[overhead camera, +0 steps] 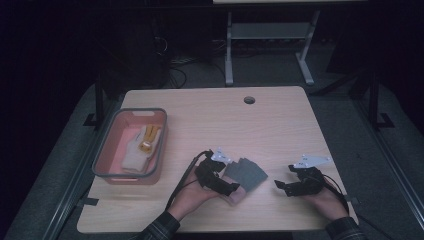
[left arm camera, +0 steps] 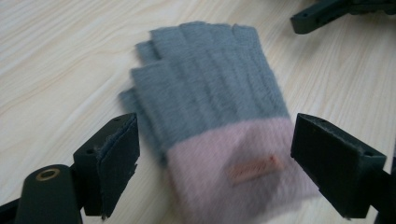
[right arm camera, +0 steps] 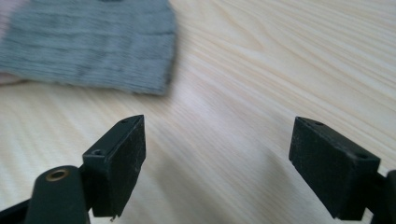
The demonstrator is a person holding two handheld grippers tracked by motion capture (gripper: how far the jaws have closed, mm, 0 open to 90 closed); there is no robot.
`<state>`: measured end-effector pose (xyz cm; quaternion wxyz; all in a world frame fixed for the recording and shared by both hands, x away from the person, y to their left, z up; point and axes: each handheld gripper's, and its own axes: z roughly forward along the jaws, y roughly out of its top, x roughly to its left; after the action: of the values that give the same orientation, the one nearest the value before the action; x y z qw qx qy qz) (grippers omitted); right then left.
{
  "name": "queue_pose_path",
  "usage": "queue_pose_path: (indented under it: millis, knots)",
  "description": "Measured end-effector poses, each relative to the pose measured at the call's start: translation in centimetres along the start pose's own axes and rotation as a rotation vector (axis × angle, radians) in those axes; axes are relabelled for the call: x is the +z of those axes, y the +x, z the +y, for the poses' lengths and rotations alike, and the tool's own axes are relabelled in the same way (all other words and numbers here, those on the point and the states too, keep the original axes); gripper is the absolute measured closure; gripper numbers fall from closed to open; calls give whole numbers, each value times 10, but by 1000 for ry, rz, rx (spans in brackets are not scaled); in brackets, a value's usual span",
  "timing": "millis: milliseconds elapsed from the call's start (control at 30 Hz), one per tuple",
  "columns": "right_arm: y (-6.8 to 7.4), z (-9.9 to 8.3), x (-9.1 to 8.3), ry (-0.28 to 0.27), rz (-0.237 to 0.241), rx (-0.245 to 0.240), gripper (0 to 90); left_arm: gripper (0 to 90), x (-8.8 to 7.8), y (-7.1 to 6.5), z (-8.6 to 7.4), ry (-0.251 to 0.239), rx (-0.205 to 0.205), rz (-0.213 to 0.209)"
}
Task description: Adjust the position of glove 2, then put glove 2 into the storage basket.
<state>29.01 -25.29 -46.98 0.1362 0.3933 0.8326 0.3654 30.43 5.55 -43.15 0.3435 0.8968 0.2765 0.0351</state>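
Both hand-held grippers sit low over the pale wooden table [overhead camera: 280, 115] in the high view. At the left, the left gripper [overhead camera: 231, 188] lies over the near end of a grey knitted fingerless glove with a pink cuff [overhead camera: 247, 173], which rests flat on the tabletop near the front edge. Off to the right, the right gripper [overhead camera: 281, 185] points toward the glove and stands apart from it, with bare wood between. A pink plastic bin with a grey rim [overhead camera: 106, 145] stands at the table's left side, holding a white and yellow glove [overhead camera: 141, 146]. A small round hole [overhead camera: 249, 100] marks the table's far middle.

From the left gripper view, the left gripper [left arm camera: 215, 154] has its jaws spread wide, one on either side of the glove's pink cuff, neither pad touching the wool. A small tan label [left arm camera: 254, 168] is sewn on the cuff. The grey finger stubs point away, and a tip of the other gripper shows at the top right.

From the right gripper view, the right gripper [right arm camera: 217, 158] is likewise spread, with nothing between its jaws but wood grain. The glove's grey part [right arm camera: 88, 44] lies ahead at the upper left, well clear of both pads.
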Motion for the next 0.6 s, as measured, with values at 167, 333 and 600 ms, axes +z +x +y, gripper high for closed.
queue_pose_path:
  millis: [167,333,600]
  knots:
    - [0,-2,5,30,-21,-9,161,129,19,-3,-1,49,3,15]
    - [2,-3,8,37,-19,-20,147,124,22,3,-5,49,-31,-9]
    - [3,-4,9,27,-22,-16,145,125,26,9,-9,34,-66,-53]
